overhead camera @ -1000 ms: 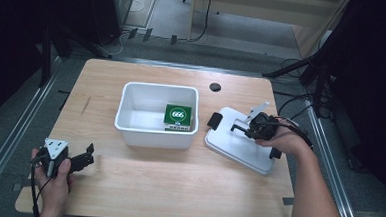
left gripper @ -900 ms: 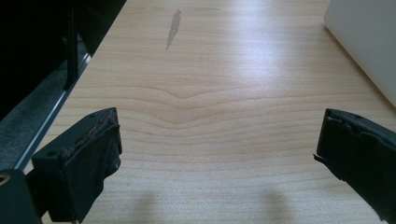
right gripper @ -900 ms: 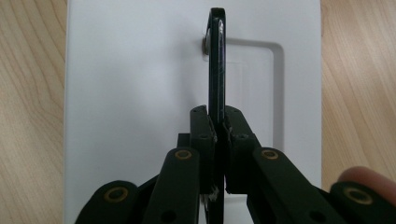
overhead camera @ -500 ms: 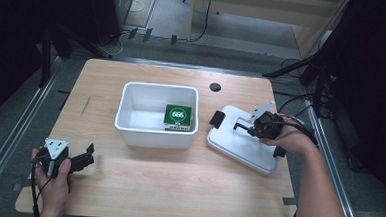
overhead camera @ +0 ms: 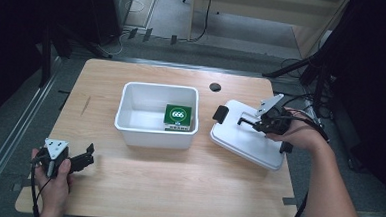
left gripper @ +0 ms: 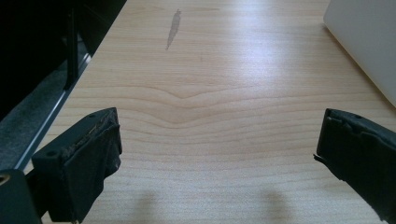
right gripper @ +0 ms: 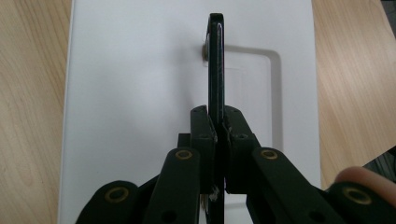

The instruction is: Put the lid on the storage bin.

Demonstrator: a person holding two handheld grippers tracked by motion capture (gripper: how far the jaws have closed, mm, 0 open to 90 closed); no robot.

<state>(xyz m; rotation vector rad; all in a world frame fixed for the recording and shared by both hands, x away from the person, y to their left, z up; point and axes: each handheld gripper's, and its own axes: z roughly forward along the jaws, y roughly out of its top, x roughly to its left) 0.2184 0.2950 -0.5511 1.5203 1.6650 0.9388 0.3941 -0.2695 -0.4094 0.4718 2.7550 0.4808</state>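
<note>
Right gripper view: right gripper [right gripper: 218,128] jaws pinch the lid's black handle [right gripper: 215,65] — to lift the white lid [overhead camera: 247,136]. Left gripper [overhead camera: 78,158] rests open.

The bin [overhead camera: 154,131] is plain white, and so is the lid [overhead camera: 244,138], which has a black handle [right gripper: 215,60] and a black clip [overhead camera: 220,114]. The box [overhead camera: 179,116] is green with a white circle. The table [overhead camera: 177,183] is pale wood grain. Both the left gripper [left gripper: 219,154] and the right gripper [right gripper: 218,128] are black.

Box [overhead camera: 180,115] in the tub [overhead camera: 130,125] — lid [overhead camera: 239,138] on the table [overhead camera: 177,188], just right of it
</note>
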